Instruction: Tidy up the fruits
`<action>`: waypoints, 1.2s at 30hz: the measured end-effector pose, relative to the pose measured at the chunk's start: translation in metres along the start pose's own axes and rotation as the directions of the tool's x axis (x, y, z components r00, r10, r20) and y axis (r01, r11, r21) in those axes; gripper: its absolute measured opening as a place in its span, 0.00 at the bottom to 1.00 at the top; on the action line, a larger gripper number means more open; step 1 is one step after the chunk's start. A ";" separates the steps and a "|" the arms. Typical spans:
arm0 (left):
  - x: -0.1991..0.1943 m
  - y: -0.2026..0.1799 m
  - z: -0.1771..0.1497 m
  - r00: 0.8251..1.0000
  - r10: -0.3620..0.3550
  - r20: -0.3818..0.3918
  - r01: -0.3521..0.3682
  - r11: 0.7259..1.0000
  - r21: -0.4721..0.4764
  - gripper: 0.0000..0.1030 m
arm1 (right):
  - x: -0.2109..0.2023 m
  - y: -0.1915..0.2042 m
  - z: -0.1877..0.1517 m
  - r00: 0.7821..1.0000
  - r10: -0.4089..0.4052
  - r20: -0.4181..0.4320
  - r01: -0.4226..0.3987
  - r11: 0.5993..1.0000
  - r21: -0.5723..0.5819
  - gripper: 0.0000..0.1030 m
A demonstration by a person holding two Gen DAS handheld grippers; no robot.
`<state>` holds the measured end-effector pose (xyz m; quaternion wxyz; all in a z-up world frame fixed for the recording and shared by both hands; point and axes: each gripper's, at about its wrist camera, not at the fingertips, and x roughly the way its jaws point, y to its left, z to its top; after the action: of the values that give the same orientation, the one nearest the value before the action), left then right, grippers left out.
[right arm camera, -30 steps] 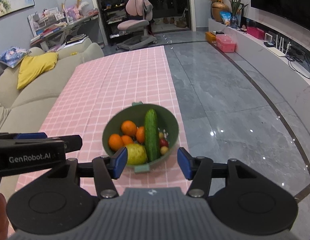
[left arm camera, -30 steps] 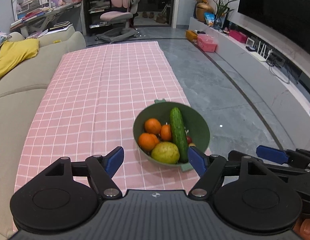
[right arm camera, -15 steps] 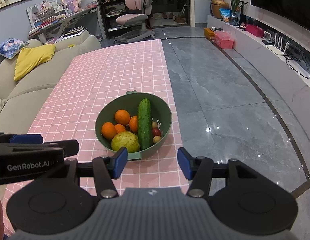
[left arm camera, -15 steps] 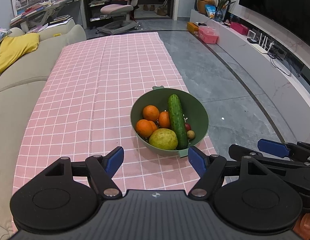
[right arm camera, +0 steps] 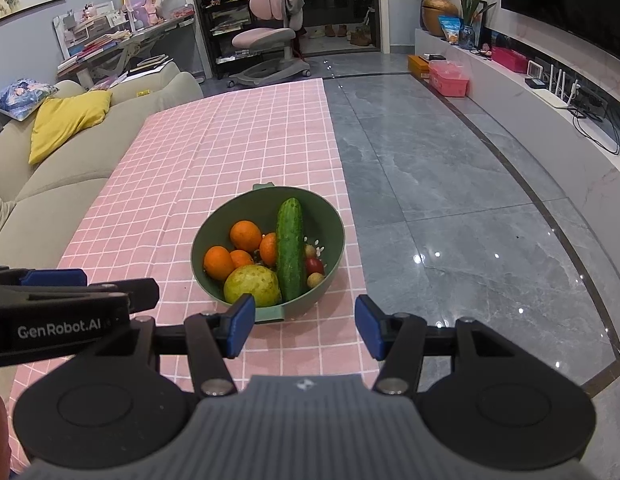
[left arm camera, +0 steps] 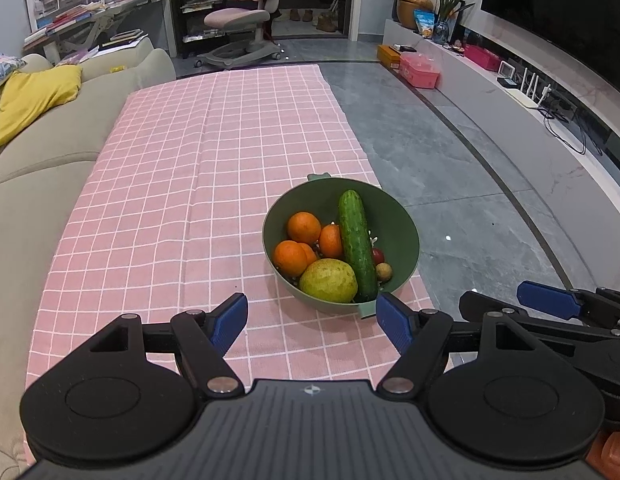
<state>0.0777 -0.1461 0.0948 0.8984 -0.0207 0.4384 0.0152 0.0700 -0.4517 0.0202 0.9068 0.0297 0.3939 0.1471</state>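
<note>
White "GenRobot.AI" on left tongs (right arm camera: 58, 278)

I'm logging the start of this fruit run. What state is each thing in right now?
left gripper: open, empty, short of the bowl.
right gripper: open, empty, short of the bowl.
green bowl: upright on the pink cloth, full.
cucumber: lying lengthwise in the bowl, on top.
oranges: in the bowl, left of the cucumber.
yellow-green fruit: in the bowl, at the near rim.
pink cloth: spread flat.

Pink checked tablecloth (left arm camera: 190, 184), beige sofa (left arm camera: 38, 168), yellow cushion (right arm camera: 68, 120), pink desk chair (right arm camera: 270, 36), grey tiled floor (right arm camera: 450, 200)
</note>
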 end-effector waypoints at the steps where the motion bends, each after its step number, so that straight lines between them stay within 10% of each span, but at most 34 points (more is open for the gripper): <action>1: 0.000 0.000 0.000 1.000 0.001 0.000 -0.001 1.000 0.001 0.83 | 0.000 0.000 0.000 1.000 0.000 -0.001 0.000 1.000 0.000 0.51; 36: 0.000 -0.003 0.002 1.000 0.006 0.003 -0.006 1.000 0.008 0.83 | -0.001 -0.001 0.002 1.000 -0.006 -0.005 0.006 1.000 0.010 0.51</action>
<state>0.0798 -0.1491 0.0962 0.8991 -0.0156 0.4372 0.0164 0.0711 -0.4527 0.0221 0.9061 0.0325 0.3971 0.1423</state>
